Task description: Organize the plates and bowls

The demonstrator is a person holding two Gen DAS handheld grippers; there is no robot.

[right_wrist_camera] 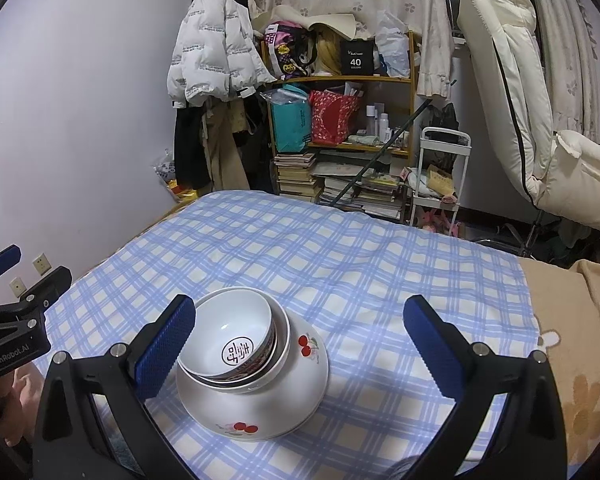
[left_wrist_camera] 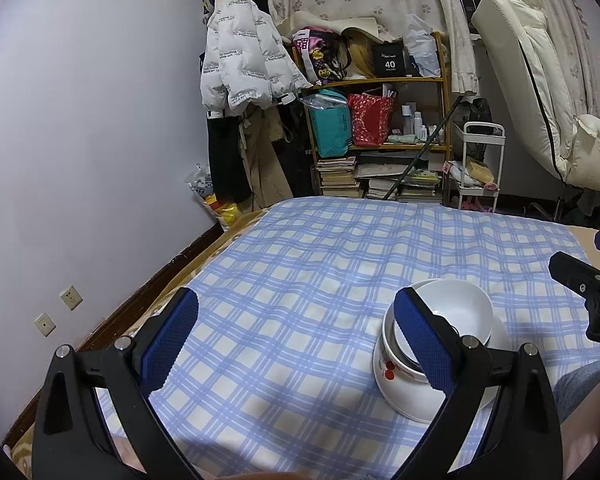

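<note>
A stack of nested dishes stands on the blue checked cloth (right_wrist_camera: 360, 280). A white bowl with a round black emblem (right_wrist_camera: 236, 340) sits inside another bowl, on a white plate with red cherries (right_wrist_camera: 284, 396). The stack also shows in the left wrist view (left_wrist_camera: 448, 320). My right gripper (right_wrist_camera: 300, 352) is open and empty, its left finger (right_wrist_camera: 164, 352) beside the stack's left side. My left gripper (left_wrist_camera: 296, 340) is open and empty, left of the stack, its right finger (left_wrist_camera: 424, 344) in front of the stack.
A wooden shelf (right_wrist_camera: 340, 128) with bags and books, a hanging white jacket (right_wrist_camera: 216, 44), a white cart (right_wrist_camera: 440, 176) and a cream recliner (right_wrist_camera: 540, 120) stand beyond the bed's far edge. A wall with sockets (left_wrist_camera: 72, 298) runs along the left. A beige flowered blanket (right_wrist_camera: 580, 360) lies at right.
</note>
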